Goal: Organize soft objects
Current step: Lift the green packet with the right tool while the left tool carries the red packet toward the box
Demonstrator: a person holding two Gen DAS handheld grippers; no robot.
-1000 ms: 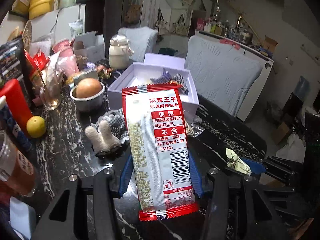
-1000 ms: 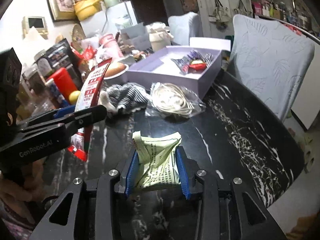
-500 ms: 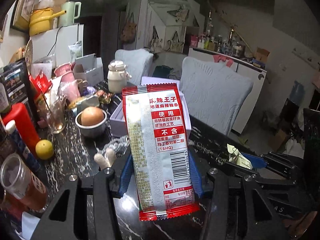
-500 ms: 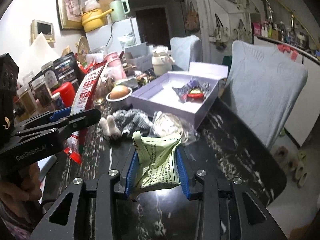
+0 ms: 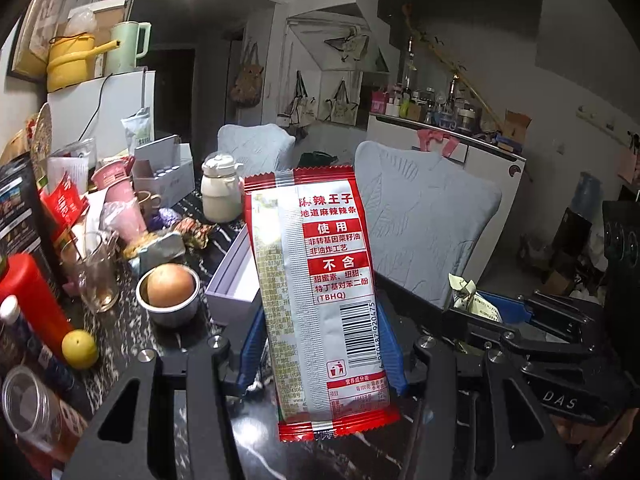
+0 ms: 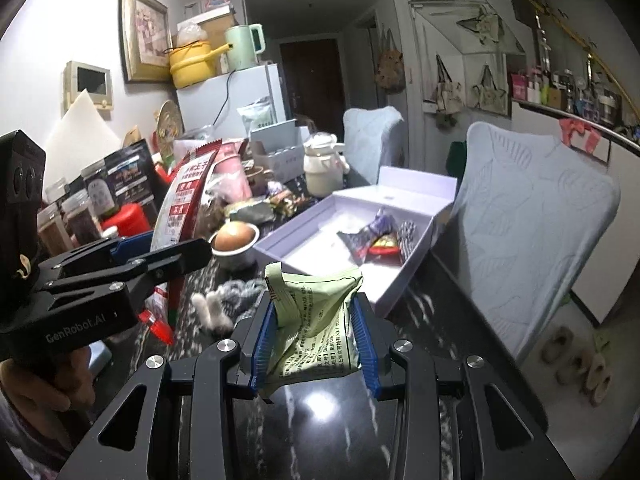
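My left gripper [image 5: 320, 344] is shut on a red and silver snack packet [image 5: 316, 280], held upright above the black marble table [image 5: 120, 320]. The packet also shows in the right wrist view [image 6: 186, 204], left of centre. My right gripper [image 6: 314, 340] is shut on a crumpled green packet [image 6: 316, 332], held above the table short of the open lilac box [image 6: 320, 236]. The box holds a few wrapped snacks [image 6: 380, 236]. A striped soft toy [image 6: 228, 300] lies on the table before the box.
A metal bowl with an egg [image 5: 170, 286], a lemon [image 5: 80, 348], a red bottle [image 5: 28, 300], glasses, jars and packets crowd the table's left side. A white pot [image 5: 220, 196] stands at the back. Grey padded chairs [image 6: 532, 220] stand at the right.
Both grippers have risen and tilted up with their packets, so the table and box sit lower in view. The grips have not changed.
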